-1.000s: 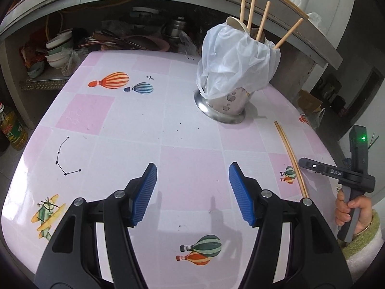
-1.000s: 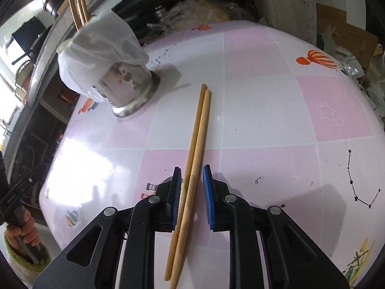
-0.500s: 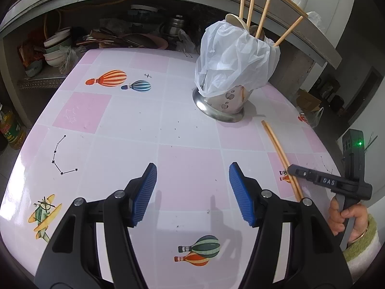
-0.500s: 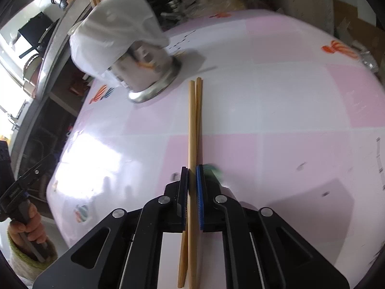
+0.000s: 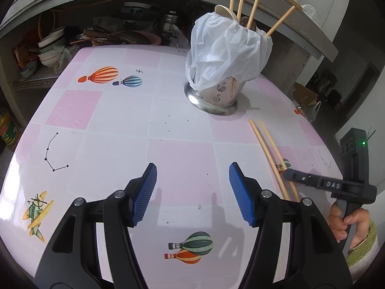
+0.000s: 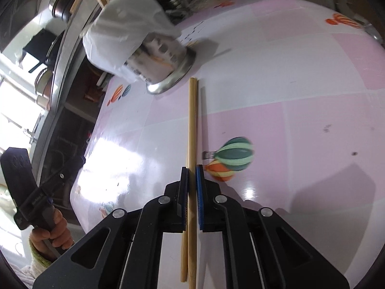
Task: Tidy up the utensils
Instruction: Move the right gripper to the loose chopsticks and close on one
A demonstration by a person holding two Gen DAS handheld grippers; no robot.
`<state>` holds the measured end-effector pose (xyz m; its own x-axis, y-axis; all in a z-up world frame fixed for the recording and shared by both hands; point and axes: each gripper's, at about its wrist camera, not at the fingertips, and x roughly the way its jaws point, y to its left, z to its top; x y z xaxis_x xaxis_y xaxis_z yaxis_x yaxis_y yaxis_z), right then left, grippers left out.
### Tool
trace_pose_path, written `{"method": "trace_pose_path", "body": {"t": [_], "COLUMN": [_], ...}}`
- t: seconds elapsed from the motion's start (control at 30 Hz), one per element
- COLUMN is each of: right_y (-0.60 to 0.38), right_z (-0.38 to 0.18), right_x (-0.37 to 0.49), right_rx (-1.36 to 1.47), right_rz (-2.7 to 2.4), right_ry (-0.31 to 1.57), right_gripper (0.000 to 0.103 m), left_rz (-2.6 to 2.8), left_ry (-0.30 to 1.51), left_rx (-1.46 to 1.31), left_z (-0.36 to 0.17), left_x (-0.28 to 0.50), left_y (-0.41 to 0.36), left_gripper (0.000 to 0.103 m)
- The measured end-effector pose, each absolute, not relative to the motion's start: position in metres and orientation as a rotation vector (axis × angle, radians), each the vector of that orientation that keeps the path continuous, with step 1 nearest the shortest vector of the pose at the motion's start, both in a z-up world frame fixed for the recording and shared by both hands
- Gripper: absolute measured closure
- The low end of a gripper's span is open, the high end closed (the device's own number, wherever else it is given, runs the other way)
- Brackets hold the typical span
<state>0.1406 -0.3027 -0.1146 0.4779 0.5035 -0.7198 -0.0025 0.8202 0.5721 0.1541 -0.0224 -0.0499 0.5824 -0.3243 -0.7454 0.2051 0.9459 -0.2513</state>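
My right gripper clamped on pair of chopsticks, jaws just closed onto them; far tips pointed toward metal holder. My left gripper hovered over pink table, jaws apart, nothing between. Holder, draped in white plastic bag, stood on table with more chopsticks inside.

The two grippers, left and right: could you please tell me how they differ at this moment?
The left gripper stands open with nothing between its fingers; the right gripper is shut on the pair of chopsticks. The left one hovers over bare pink tablecloth, the right nearer the bag-covered utensil holder. Both have black arms and blue pads.
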Motion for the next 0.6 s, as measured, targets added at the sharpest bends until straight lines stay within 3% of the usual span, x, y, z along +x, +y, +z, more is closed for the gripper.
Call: {"method": "trace_pose_path", "body": {"t": [0.6], "right_y": [-0.313], "right_z": [-0.118], "right_x": [0.136], "right_rx": [0.482], "right_rz": [0.229], "right_ry": [1.025], "right_gripper": [0.095], "left_rz": [-0.346], "left_ry": [0.933], "left_rx": [-0.104], "left_z": [-0.059], "left_x": [0.152], "left_y": [-0.047], "left_gripper": [0.044]}}
